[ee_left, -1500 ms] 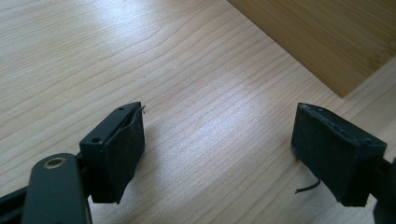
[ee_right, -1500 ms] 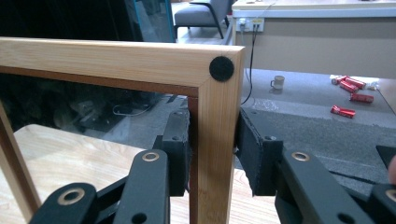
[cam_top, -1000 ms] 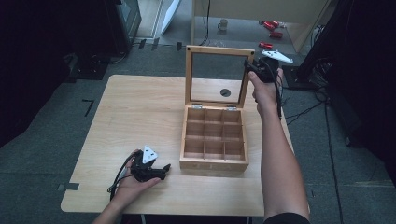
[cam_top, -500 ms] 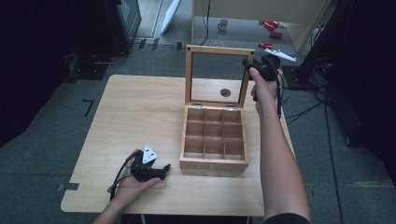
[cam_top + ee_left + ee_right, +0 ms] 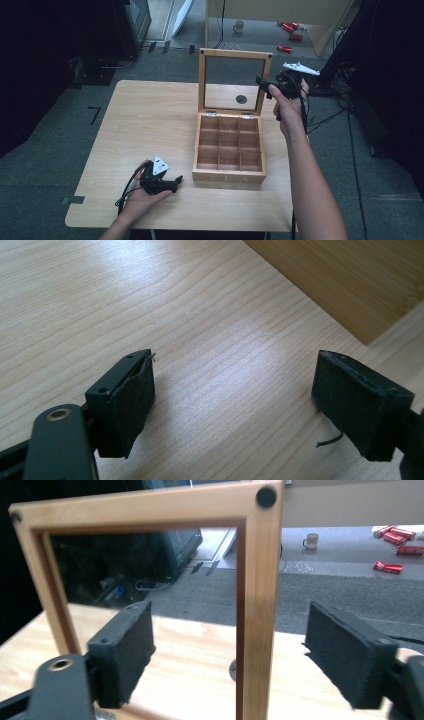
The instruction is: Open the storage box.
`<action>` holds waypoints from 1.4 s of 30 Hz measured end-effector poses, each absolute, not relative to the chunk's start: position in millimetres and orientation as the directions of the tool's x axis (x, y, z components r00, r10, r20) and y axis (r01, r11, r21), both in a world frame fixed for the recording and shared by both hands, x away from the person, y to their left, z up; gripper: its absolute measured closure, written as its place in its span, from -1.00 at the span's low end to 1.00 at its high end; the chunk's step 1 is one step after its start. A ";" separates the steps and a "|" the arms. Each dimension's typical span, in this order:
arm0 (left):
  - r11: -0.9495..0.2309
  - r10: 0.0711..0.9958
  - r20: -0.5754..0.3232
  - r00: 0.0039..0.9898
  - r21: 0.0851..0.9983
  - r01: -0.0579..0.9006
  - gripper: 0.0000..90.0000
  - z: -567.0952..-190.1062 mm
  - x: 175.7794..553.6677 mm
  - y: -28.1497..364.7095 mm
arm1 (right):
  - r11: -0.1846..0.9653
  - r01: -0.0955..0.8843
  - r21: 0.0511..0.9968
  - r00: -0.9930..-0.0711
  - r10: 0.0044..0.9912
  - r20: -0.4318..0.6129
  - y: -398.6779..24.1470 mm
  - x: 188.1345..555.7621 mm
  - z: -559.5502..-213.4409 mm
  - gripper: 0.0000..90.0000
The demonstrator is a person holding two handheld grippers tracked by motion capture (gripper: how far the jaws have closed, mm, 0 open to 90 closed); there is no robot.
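Open wooden compartment box with a glass-paned lid (image 5: 229,145) on a light wooden table (image 5: 140,120), a gripper at each side.

The box sits right of the table's centre, its framed lid (image 5: 235,82) standing upright. The right gripper (image 5: 265,86) is raised at the lid's right edge — in the right gripper view its jaws are spread wide, the frame's side rail (image 5: 257,605) between them, untouched. The left gripper (image 5: 172,182) rests low near the front-left of the box — jaws wide apart, holding nothing.
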State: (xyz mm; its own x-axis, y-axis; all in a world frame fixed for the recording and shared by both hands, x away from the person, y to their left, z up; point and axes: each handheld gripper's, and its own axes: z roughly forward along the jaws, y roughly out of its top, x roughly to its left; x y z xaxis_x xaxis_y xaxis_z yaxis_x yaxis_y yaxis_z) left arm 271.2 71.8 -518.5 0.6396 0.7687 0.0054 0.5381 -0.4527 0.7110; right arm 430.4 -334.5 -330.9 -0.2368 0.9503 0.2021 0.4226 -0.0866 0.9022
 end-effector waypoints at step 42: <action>-0.449 0.773 0.007 0.635 0.713 0.539 -0.60 -518.7 271.4 71.2 | -0.002 0.467 0.884 -0.187 0.977 0.101 -390.9 261.8 -442.4 -0.70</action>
